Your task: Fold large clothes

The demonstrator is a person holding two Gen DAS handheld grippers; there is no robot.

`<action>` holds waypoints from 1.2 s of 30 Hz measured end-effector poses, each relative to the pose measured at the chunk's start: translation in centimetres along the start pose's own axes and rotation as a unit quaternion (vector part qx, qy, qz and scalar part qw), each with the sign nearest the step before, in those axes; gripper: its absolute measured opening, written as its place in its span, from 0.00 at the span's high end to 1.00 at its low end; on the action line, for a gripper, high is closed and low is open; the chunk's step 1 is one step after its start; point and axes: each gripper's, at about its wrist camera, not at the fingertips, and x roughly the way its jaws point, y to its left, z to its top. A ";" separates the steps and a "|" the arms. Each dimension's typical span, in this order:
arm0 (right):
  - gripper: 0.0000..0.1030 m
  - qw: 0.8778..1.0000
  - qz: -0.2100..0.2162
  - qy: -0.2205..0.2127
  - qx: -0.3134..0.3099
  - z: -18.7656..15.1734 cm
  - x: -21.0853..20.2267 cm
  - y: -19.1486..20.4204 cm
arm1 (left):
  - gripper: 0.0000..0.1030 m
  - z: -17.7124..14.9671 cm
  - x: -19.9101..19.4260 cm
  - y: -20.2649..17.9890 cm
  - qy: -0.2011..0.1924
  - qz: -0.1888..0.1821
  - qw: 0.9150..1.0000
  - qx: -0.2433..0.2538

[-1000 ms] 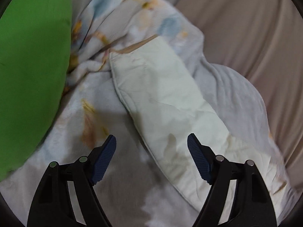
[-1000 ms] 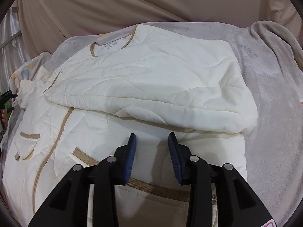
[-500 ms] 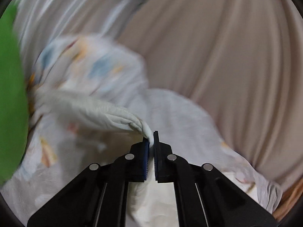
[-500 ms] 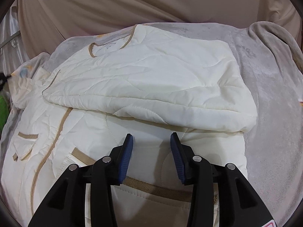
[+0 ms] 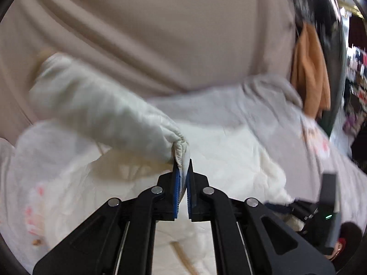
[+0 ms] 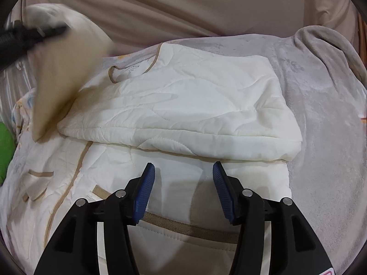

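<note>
A cream quilted jacket [image 6: 183, 105] with tan trim lies on the bed, its right side folded over the body. My left gripper [image 5: 182, 167] is shut on the cuff of the jacket's left sleeve [image 5: 110, 114] and holds it lifted above the jacket. In the right wrist view the lifted sleeve [image 6: 66, 68] and the left gripper [image 6: 27, 34] show blurred at the upper left. My right gripper [image 6: 183, 183] is open and empty, low over the jacket's hem near the tan band [image 6: 183, 226].
A grey plush blanket [image 6: 321, 137] covers the bed under the jacket. A beige curtain [image 6: 183, 6] hangs behind. A green cushion [image 6: 5, 146] lies at the left edge. An orange garment [image 5: 309, 68] hangs at the far right of the left wrist view.
My left gripper has shut on the sleeve cuff, lifted it and swung it right over the jacket. My right gripper has opened a little wider and stayed in place.
</note>
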 end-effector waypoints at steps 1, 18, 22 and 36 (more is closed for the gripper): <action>0.50 1.000 0.003 0.000 0.003 0.0 0.0 -0.1 | 0.93 -1.5 2.0 -1.0 0.029 0.002 1.000 0.001; 0.37 0.992 0.061 -0.062 0.094 1.6 -2.8 -3.4 | 0.27 -11.2 -3.7 10.0 0.058 0.116 0.991 -0.021; 0.37 0.989 0.063 -0.030 0.132 4.5 -1.7 -4.1 | 0.27 -14.2 -3.8 14.4 0.093 0.144 0.984 -0.046; 0.90 0.980 0.118 -0.147 0.061 11.1 -5.6 1.9 | 0.91 -13.3 -5.9 21.3 0.061 0.172 0.974 -0.134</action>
